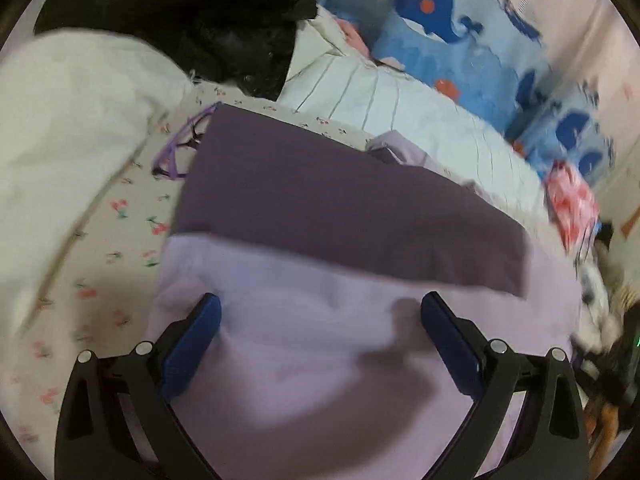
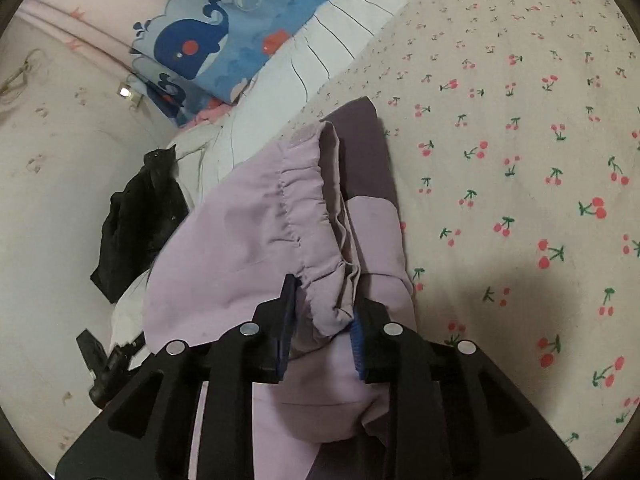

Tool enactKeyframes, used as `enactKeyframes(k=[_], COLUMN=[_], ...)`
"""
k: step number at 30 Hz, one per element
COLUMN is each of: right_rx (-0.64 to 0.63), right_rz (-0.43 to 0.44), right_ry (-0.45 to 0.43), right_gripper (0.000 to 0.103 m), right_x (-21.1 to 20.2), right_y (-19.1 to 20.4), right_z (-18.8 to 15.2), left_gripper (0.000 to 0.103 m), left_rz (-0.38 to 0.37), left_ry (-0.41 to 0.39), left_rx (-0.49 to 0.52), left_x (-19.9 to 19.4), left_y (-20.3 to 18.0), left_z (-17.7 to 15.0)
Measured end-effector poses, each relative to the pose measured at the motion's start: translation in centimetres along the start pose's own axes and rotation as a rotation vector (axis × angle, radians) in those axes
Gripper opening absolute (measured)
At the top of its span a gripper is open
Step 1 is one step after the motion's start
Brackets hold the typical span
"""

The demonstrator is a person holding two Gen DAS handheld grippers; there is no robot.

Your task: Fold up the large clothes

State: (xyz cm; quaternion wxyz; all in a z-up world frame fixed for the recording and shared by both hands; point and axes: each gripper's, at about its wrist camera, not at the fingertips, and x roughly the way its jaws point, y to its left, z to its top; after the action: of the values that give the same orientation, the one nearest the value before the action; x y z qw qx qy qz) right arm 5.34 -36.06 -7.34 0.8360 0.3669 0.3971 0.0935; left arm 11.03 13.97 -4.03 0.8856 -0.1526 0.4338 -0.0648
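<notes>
**Soft two-tone garment, pinched at its gathered hem**

Between my right jaws sits a bunched fold of the lilac garment (image 2: 248,232), the gathered, stitched hem running up and away from the pads. The right gripper (image 2: 322,312) is narrowed on that fabric and holds it; the blue pads press into the bunch from either side. Beyond the jaws the cloth turns to its darker purple panel (image 2: 360,148), which lies flat on the cherry-print sheet (image 2: 520,120).

My left gripper (image 1: 320,336) stands wide, nothing between its pads, over the pale lilac part (image 1: 304,344) of the same garment, with the dark panel just ahead of the fingertips. I cannot tell whether the pads touch the cloth.

I judge this as light, limp and a little slick, like a thin jacket shell: it will sag from any single pinch and slide if I grip one layer only. The gathered hem is the best hold, since the stitching gives the pads something thick to bite. For the left I would take an edge or corner, not the flat middle, where the pads would only rumple it.

Ahead and to the left of my left jaws, purple glasses (image 1: 182,148) lie just beside the dark panel; they look fragile, and a dragged fold could catch them. Farther out are a striped white quilt (image 1: 400,108) and a whale-print cover (image 1: 460,32).
</notes>
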Motion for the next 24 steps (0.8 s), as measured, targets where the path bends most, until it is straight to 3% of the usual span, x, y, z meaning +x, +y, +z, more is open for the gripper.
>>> enactKeyframes(k=[2,5,9,15,18,20,22,24], right_rx=[-0.003,0.015,-0.067,-0.117,-0.135,-0.125,-0.158,-0.159], right_rz=[-0.018,-0.027,-0.065,-0.127,-0.166,-0.127,-0.177,-0.187], right_ry=[-0.038,-0.039,0.035,0.296,0.381,0.402,0.433,0.45], right_gripper=[0.061,0.086,0.091,0.091,0.091,0.092,0.093,0.096], right_x=[-2.8,-6.9,-11.0,-13.3,-14.8,-16.2,-17.0,-17.3], right_y=[0.4,0.6,1.1,0.3,0.8,1.4,1.9,1.5], right_z=[0.1,-1.3,-6.3,-16.3,-19.8,-21.4,-23.4,-25.3], left_gripper=[0.096,0.096,0.096,0.096,0.096,0.096,0.096,0.096], left_rz=[-0.057,-0.082,-0.039,-0.019,-0.066,-0.108,-0.076,-0.056], left_ry=[0.03,0.048,0.114,0.392,0.472,0.521,0.572,0.596], left_rx=[-0.016,0.008,0.08,0.11,0.131,0.17,0.254,0.265], left_x=[-3.0,-8.8,-16.1,-18.9,-19.3,-19.5,-19.4,-19.4], left_y=[0.7,2.6,6.3,11.2,11.0,9.8,8.3,7.9], left_z=[0.0,-1.1,-6.2,-16.5,-20.4,-22.4,-23.5,-24.1])
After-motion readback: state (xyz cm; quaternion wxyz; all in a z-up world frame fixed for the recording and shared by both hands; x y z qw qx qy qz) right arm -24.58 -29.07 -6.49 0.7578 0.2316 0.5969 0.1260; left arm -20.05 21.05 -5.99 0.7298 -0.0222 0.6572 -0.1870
